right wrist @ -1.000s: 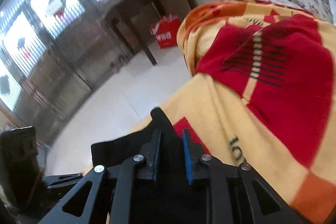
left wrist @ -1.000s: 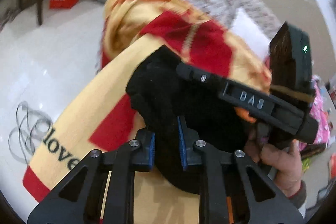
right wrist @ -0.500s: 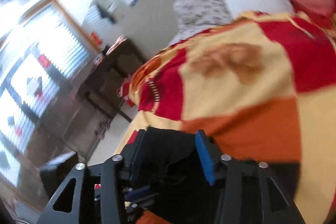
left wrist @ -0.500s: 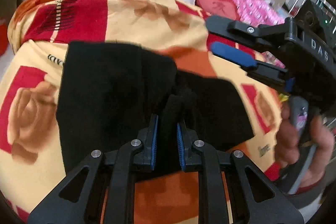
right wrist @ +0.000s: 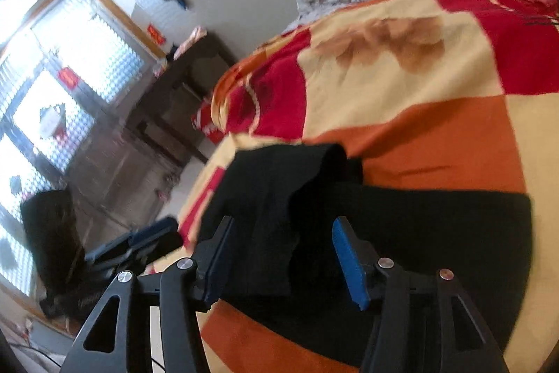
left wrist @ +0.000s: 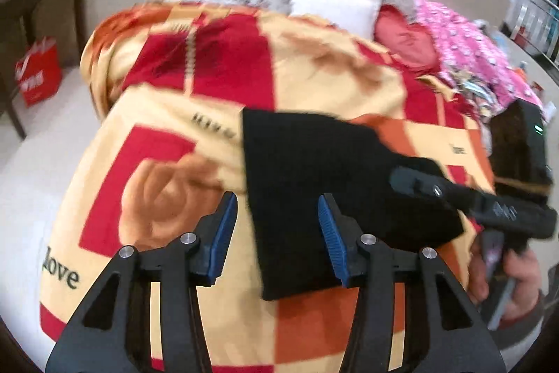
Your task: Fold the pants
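Observation:
Black pants (left wrist: 314,180) lie folded on a red, yellow and orange blanket (left wrist: 164,114). My left gripper (left wrist: 277,233) hovers over their near left edge. Its jaws are opening, the blue pads stand clear of the cloth, and nothing is held. In the right wrist view the pants (right wrist: 436,226) show a raised fold at their left end. My right gripper (right wrist: 283,257) is above that fold with its jaws opening, and the pads do not press on the cloth. A hand (left wrist: 517,285) holds the right gripper (left wrist: 419,180) at the pants' right side.
A white pillow (left wrist: 332,2), a red heart cushion (left wrist: 405,37) and pink bedding (left wrist: 464,48) lie at the head of the bed. A dark table (right wrist: 181,76) and a red bag (left wrist: 35,76) stand on the pale floor to the left.
Both grippers were shut on the black pants and have let go. The pants came down from mid-air onto the blanket, and both pairs of jaws stand apart now.

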### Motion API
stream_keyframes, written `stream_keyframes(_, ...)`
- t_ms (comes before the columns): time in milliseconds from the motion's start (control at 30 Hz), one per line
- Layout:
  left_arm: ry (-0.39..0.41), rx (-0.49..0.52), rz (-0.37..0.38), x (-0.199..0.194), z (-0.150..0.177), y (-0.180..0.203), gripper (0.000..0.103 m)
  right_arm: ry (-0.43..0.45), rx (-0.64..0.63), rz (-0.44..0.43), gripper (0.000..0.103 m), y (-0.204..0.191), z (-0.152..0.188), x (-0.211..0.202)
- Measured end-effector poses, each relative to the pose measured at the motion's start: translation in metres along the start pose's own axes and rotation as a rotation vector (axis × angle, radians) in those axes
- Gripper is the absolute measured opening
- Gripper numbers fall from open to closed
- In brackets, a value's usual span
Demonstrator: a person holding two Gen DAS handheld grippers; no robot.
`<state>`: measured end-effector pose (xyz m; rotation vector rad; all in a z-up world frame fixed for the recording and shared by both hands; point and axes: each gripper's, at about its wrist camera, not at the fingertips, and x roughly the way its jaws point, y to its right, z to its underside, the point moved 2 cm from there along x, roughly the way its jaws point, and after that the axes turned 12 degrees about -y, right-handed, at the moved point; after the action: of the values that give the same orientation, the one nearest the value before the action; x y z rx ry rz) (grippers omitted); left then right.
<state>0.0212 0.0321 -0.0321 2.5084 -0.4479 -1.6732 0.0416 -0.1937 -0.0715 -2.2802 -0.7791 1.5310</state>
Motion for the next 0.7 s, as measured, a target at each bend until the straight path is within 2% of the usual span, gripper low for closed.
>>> stream_keyframes(167,-0.046,-0.027,0.013,0.028,0.003,-0.012,0.048,0.005,-0.029,0.098,0.055,-0.007,-0.006,0.017)
stream_keyframes(233,-0.058,-0.045,0.031,0.033,0.003,-0.018,0.057,0.011,-0.038,0.120,0.055,-0.009,-0.008,0.019)
stream_keyframes(333,-0.066,-0.079,0.063,0.037,0.002,-0.026,0.062,0.045,-0.043,0.101,0.057,-0.007,-0.013,0.026)
stream_keyframes(367,-0.070,-0.089,0.076,0.037,0.002,-0.027,0.062,0.059,-0.032,0.074,0.055,-0.005,-0.015,0.030)
stream_keyframes(433,-0.071,-0.102,0.073,0.035,0.002,-0.028,0.062,0.029,-0.015,0.008,0.029,-0.006,-0.018,0.042)
stream_keyframes(567,-0.048,-0.106,0.037,0.017,0.001,-0.031,0.062,0.062,-0.095,-0.016,0.019,-0.026,-0.018,0.029)
stream_keyframes(700,0.023,-0.102,0.046,-0.013,-0.007,-0.027,0.061,0.153,-0.135,0.000,0.015,-0.034,-0.015,-0.018)
